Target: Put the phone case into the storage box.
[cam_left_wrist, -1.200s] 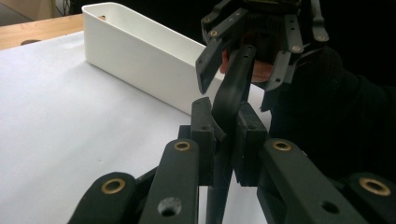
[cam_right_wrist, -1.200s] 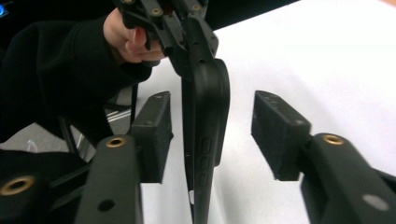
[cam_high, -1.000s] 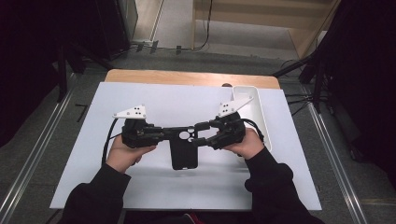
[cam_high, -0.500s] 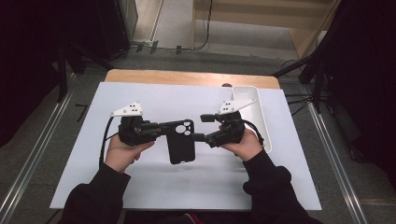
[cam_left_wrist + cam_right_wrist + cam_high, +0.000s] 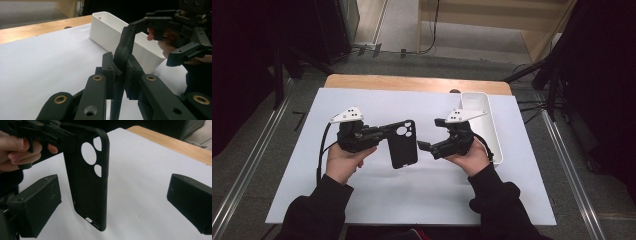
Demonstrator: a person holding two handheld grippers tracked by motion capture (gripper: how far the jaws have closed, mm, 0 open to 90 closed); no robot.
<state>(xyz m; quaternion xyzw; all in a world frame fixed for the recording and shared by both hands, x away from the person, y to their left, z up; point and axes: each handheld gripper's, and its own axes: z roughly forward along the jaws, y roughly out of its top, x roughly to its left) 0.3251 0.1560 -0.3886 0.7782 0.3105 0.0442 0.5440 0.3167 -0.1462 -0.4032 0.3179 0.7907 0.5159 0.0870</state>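
Gripping a black phone case (image 5: 402,145) by its edge, the left gripper (image 5: 384,134) lifts it above the tabletop (image 5: 422,195). The right gripper (image 5: 428,135) waits beside it, jaws spread wide and empty.

Table: white sheet (image 5: 377,105) covers most of the top; a bare wooden strip (image 5: 412,82) shows along the far edge.
Floor: grey (image 5: 572,165), with metal rails (image 5: 242,175) running along both sides.
Beyond table: pale wooden furniture (image 5: 492,20), black cables (image 5: 432,30).
Sides: dark, unlit.
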